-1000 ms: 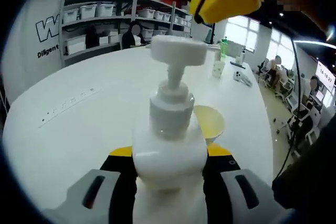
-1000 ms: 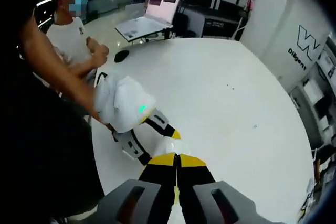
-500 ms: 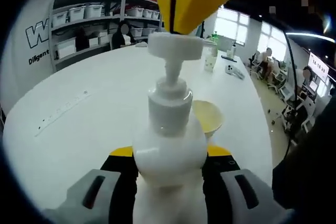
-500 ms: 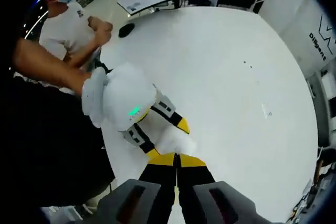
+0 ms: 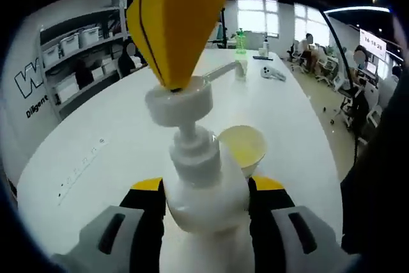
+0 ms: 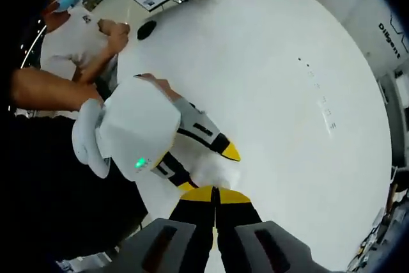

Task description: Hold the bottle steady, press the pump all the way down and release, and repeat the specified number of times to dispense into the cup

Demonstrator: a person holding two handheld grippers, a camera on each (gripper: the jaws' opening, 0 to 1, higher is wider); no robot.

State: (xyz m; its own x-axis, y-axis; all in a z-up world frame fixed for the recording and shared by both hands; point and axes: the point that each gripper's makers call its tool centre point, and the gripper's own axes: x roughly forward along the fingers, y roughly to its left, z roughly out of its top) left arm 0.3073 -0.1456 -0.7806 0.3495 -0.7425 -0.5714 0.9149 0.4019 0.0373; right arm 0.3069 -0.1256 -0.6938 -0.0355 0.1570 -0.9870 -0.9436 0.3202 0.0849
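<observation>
Two yellow-tipped jaws of the left gripper (image 5: 206, 199) clenched around the white pump bottle (image 5: 206, 193), upright on the white table (image 5: 108, 132). Directly above, right gripper (image 5: 176, 23), jaws pressed together and holding nothing, tip resting on the pump head (image 5: 177, 102). Just behind and to the right of the bottle, a pale yellow cup (image 5: 243, 148) under the spout.

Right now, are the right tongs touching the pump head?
Touching. In the left gripper view, the right tongs come in from above, shut, their yellow tip pressed onto the pump head with no gap.
</observation>
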